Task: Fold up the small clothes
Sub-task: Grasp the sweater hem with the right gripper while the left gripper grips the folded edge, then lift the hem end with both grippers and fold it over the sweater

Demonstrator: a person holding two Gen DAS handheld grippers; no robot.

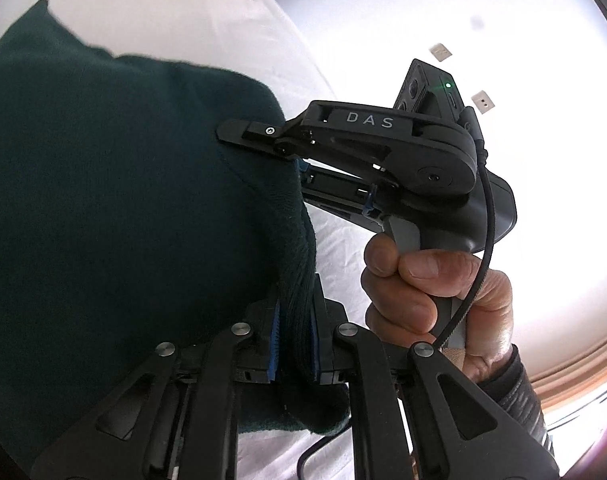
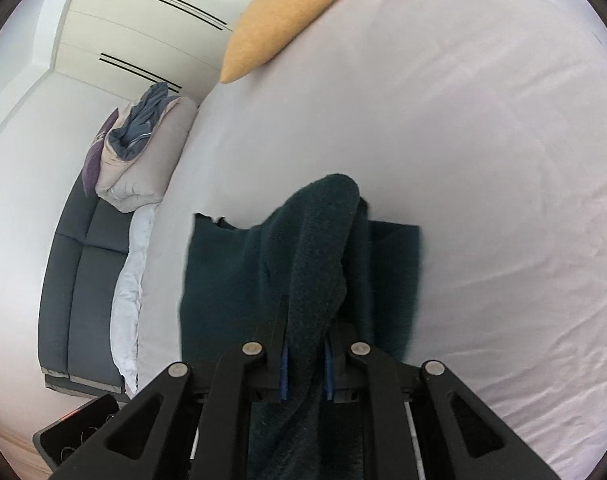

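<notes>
Both grippers have hold of the same dark green knitted garment [image 2: 303,264], a soft fleece-like piece that lies partly flat on the white bed sheet [image 2: 483,160] in the lower middle of the right wrist view, with one edge lifted into a hump that runs down into the tool. The right gripper [image 2: 306,364] has its jaws pressed close on that raised fold, the cloth filling the narrow gap between the blue pads [image 2: 284,372]. In the left wrist view the left gripper [image 1: 295,344] at the bottom centre likewise pinches a thick rolled edge of the green cloth between its blue pads, jaws almost together, while the garment spreads over the whole left half of the frame. The other tool shows there in the middle right, a hand [image 1: 435,300] wrapped round its grey handle and its tip resting at the garment's hem. A mustard yellow cushion [image 2: 287,16] sits at the top of the bed, and a bundle of grey and beige bedding [image 2: 143,152] lies on a dark grey sofa [image 2: 83,280] at the left; neither is in the way. This looks like the carrying stage of a fold: one side gripped at two points, ready to be laid over the flat part. The next move probably calls for keeping both pinches level so the edge lands straight, then releasing together.
</notes>
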